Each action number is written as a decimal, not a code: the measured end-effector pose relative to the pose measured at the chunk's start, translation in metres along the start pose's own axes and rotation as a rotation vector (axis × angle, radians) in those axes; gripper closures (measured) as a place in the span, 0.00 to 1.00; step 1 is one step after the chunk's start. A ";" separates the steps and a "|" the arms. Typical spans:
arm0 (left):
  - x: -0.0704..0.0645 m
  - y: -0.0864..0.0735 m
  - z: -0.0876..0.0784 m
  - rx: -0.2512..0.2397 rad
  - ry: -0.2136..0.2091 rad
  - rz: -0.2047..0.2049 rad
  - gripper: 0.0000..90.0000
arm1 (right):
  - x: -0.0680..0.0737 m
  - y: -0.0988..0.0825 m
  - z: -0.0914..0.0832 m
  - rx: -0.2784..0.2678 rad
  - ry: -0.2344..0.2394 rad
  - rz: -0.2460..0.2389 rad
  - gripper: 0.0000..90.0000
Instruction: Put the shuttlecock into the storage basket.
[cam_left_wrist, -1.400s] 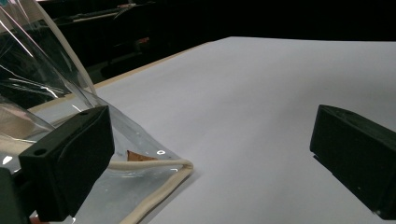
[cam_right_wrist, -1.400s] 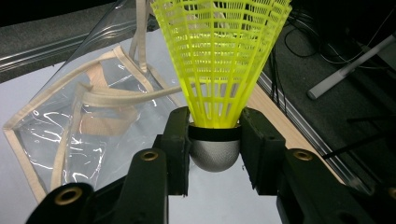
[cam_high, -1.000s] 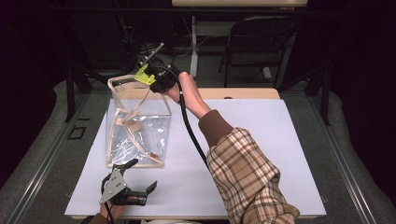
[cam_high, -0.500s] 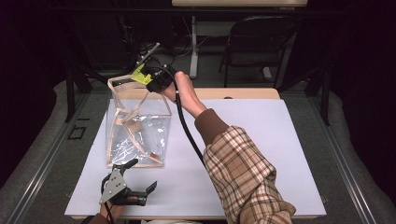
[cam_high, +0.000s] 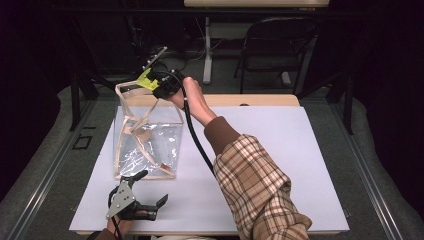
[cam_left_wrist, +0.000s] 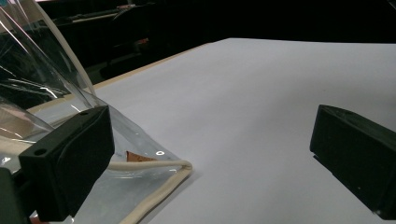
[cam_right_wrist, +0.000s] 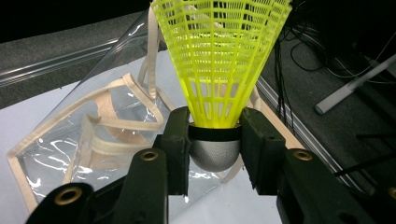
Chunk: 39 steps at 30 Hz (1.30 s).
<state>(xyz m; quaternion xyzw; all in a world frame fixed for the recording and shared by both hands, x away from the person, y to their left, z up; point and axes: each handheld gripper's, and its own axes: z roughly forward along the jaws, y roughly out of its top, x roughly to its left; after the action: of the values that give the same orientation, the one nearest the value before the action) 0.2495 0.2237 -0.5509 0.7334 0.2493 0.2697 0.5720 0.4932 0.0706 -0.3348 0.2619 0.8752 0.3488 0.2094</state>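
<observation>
A clear plastic bag with cream trim stands open-topped on the left of the white table sheet. My right gripper is shut on the silver base of a yellow mesh shuttlecock and holds it over the bag's far top rim. In the right gripper view the shuttlecock rises between the jaws of the right gripper, with the bag below. My left gripper rests open near the table's front edge. The left gripper has its jaws wide apart beside the bag's lower corner, with nothing between them.
A black cable trails from the right gripper along the plaid sleeve. A dark chair and a table leg stand beyond the far edge. The white sheet stretches bare to the right of the arm.
The right gripper with the shuttlecock has drifted slightly to the left above the bag's rim. The left gripper has stayed put.
</observation>
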 end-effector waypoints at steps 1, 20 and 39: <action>0.000 0.000 0.000 0.000 0.000 0.000 0.00 | 0.000 0.000 0.001 -0.002 0.001 0.000 0.72; -0.001 0.000 0.000 -0.002 -0.002 0.003 0.00 | 0.006 0.005 0.014 -0.008 0.008 -0.002 0.72; -0.001 0.000 0.000 -0.002 -0.004 0.004 0.00 | 0.011 0.008 0.028 -0.001 0.016 -0.003 0.72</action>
<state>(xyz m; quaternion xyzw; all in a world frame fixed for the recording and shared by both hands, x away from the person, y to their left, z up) 0.2487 0.2231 -0.5506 0.7338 0.2466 0.2696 0.5727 0.5031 0.0965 -0.3498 0.2577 0.8771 0.3507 0.2031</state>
